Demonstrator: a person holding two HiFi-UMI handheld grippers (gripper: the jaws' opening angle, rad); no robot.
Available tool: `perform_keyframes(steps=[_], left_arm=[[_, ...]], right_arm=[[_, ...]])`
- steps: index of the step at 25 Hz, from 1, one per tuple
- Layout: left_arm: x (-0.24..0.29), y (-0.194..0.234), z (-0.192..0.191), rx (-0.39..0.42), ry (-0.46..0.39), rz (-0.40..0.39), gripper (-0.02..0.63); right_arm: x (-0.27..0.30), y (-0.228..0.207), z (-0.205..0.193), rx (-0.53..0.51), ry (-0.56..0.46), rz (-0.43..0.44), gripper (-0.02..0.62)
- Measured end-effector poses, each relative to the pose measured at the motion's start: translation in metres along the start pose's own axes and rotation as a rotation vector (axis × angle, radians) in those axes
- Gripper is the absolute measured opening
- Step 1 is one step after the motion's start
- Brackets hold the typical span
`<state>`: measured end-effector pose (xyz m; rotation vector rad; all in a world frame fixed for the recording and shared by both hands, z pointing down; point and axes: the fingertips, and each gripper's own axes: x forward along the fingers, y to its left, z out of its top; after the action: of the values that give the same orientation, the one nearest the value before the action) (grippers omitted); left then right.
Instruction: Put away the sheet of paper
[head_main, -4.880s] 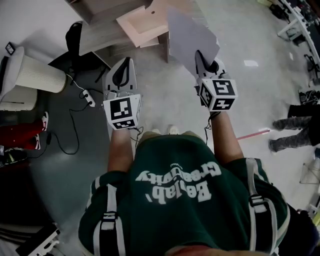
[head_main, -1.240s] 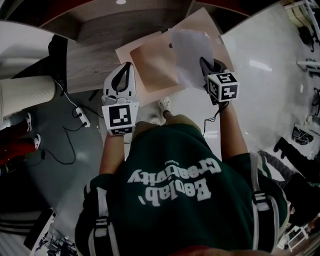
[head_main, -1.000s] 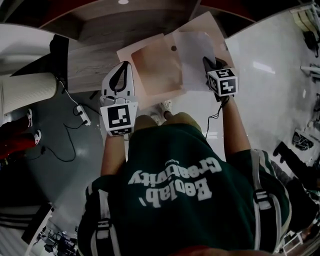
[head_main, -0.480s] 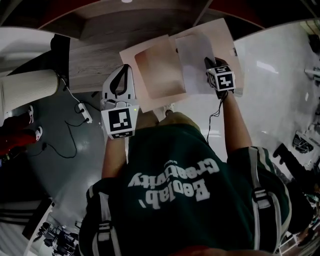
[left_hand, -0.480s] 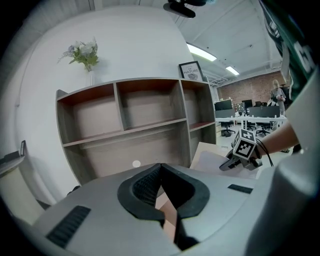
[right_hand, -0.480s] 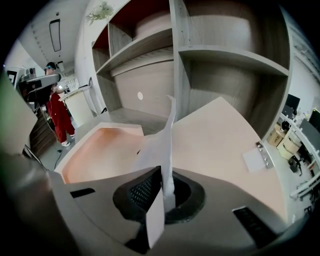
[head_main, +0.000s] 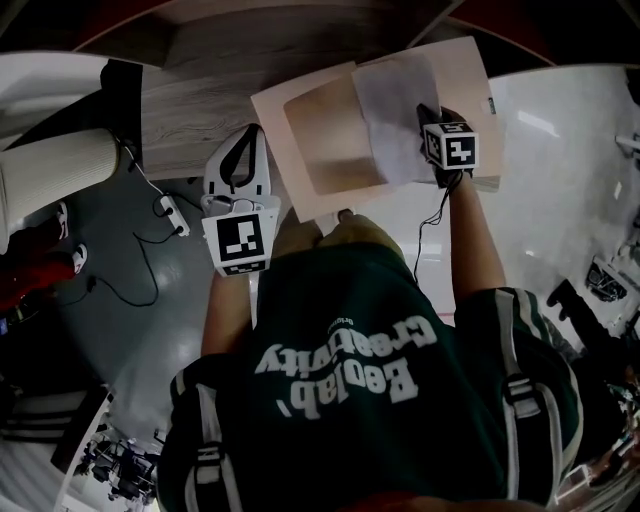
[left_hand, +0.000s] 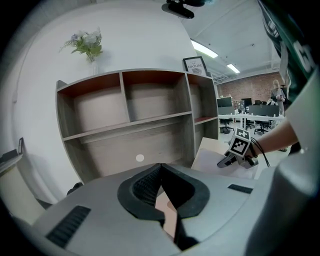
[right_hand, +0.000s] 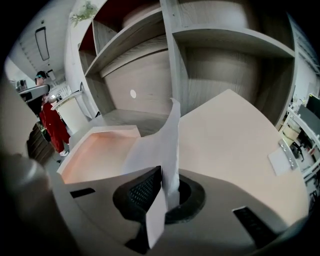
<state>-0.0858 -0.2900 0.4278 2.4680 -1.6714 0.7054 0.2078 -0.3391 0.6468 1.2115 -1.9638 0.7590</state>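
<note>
so, step in hand: the delivery, by my reading. the sheet of paper (right_hand: 171, 140) was held over the pink tray (right_hand: 95, 150) area, not yet laid down or let go.
right gripper (head_main: 428, 114): clenched on the sheet's near edge, paper pinched tight between the pads, nose tipped steeply down.
sheet, position: it stood up from the jaws in a curl, one flap sagging toward the tray. in the head view it hung mostly above the flat pink panel (right_hand: 240, 145) adjoining the tray's right side, overlapping only the tray's right rim. i could not tell whether it touched either surface.
left gripper (left_hand: 160, 166): tips closed on each other, nothing pinched that i could see. it sat just beside the tray's left edge, apart from it.
surroundings: a wooden shelf unit (left_hand: 130, 107) stood behind the tray; i judged it not in play.
next move, needs: a shift toward the tray so the sheet sat over its recess, then a flatter wrist to lay the paper down rather than stab its edge in. release only once most of it rested inside the rim.
watch: the paper looked thin, limp and curled. i expected it to fold or slide off the rim if dropped from height.
</note>
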Motion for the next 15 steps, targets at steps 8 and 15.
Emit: perform_keyframes(steps=[8, 15], left_arm=[[0.002, 0.026, -0.014, -0.011, 0.015, 0.001, 0.017], [-0.002, 0.040, -0.028, -0.035, 0.023, 0.000, 0.017]], right_arm=[[0.029, 0.039, 0.002, 0.016, 0.039, 0.059, 0.034], [0.045, 0.077, -0.001, 0.006, 0.067, 0.103, 0.034]])
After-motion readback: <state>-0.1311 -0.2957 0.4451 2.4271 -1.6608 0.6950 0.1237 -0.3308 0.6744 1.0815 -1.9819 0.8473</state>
